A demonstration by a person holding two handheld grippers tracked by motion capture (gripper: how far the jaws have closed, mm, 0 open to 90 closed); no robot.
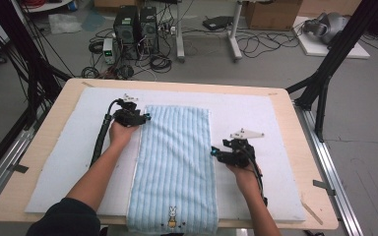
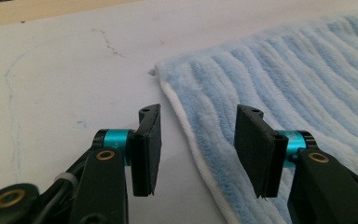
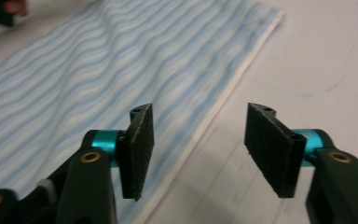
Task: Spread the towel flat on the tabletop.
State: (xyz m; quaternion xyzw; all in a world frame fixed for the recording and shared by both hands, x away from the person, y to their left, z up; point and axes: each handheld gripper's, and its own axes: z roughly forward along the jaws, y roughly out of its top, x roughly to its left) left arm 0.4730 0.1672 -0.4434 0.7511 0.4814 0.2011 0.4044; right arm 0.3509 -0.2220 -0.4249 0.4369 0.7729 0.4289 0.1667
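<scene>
While both grippers hang open, spread lengthwise down the middle of the white mat on the wooden tabletop: a pale blue striped towel, near end draped over the front edge, rabbit motif showing. Left gripper parked at the far left corner, jaws straddling the white-piped hem, likely for a pinch. Right gripper poised beside the right edge, jaws apart, empty. Plush, ribbed terry; soft, floppy, flat.

Towel's near end beyond frame
</scene>
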